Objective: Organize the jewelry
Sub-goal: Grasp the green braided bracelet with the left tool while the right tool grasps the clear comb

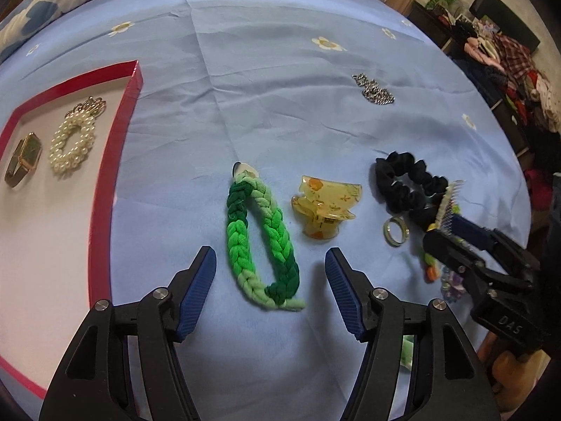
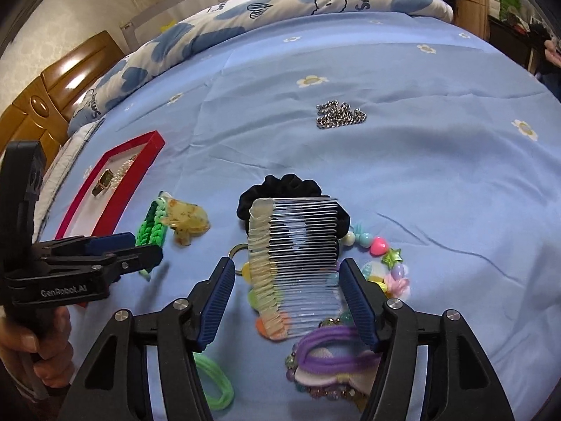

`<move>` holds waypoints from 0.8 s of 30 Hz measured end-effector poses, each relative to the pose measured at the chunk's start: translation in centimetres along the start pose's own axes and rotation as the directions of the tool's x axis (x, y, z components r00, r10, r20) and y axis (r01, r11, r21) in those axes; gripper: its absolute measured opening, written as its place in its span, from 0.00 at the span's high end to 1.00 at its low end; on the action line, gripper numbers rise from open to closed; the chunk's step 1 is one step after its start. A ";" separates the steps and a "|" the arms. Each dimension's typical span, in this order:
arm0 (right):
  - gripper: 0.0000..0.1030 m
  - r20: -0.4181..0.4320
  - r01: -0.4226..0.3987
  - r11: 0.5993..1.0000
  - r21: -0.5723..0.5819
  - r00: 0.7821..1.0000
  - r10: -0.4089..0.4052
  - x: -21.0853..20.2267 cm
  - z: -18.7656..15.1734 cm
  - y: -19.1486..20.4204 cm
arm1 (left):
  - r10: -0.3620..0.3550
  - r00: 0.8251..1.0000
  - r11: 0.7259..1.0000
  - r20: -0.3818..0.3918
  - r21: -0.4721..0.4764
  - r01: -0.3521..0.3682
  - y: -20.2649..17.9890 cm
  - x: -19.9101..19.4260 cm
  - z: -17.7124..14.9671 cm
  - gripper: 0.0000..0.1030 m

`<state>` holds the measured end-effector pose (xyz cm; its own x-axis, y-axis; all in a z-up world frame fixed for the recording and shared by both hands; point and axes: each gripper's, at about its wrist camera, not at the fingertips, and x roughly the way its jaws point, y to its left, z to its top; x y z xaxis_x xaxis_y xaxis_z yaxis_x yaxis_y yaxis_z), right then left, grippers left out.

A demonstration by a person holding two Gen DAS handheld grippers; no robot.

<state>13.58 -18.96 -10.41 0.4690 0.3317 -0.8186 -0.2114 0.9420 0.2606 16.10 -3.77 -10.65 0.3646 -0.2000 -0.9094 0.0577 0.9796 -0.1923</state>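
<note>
You are working over a pale blue flowered bedsheet (image 1: 280, 70), which is serving as the sorting surface. A shallow red-rimmed tray with a white floor (image 1: 131, 98) is lying at its left edge as the collecting place. A coiled white pearl bracelet (image 1: 70, 144) and a gold watch with a dark green face (image 1: 22, 159) are already resting side by side in it. The rest of the jewelry is waiting loose on the sheet. You are holding the left gripper (image 1: 270, 256) roughly half open and empty, its blue pads standing either side of the green braided fabric band (image 1: 261, 245), apart from it and pointing steeply down. That placement is probably lining you up for a pinch across the braid. Just beside the band a translucent amber claw clip (image 1: 324, 207) is sitting, and a pile of silver chain (image 1: 373, 89) is lying well apart near the far side. You are holding the right gripper (image 2: 286, 265) roughly half open around a clear-toothed comb with a pale wrapped spine (image 2: 291, 266). The comb is covering part of a black scrunchie (image 2: 287, 184), a small metal ring (image 1: 395, 231) and a strand of pastel plastic beads (image 2: 377, 245). A gap is showing between the spine and the nearer pad. Whether the pads are gripping the comb cannot be told. A purple hair tie (image 2: 333, 347) and a light green elastic (image 2: 214, 382) are lying nearest you.
</note>
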 end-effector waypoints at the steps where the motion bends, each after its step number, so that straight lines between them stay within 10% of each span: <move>1: 0.39 0.002 0.001 1.000 -0.002 1.000 -0.001 0.1 0.1 0.0 | 0.009 1.000 1.000 0.003 0.007 -0.009 -0.1 0.1 0.0 0.49; 5: 0.45 0.008 0.006 1.000 -0.010 1.000 -0.006 -0.1 0.0 0.0 | -0.012 1.000 1.000 0.002 0.008 0.012 0.1 0.1 0.1 0.81; 24: 0.45 0.065 -0.131 0.991 0.011 0.989 0.130 -3.9 1.1 2.5 | -0.091 0.988 0.993 0.124 -0.067 0.100 2.9 -6.7 -1.7 0.81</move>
<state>12.20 -17.82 -6.00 0.4924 0.4536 -0.7428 -0.2617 0.8911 0.3707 12.23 0.39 -5.74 0.4701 -0.2849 -0.8354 0.0320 0.9514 -0.3064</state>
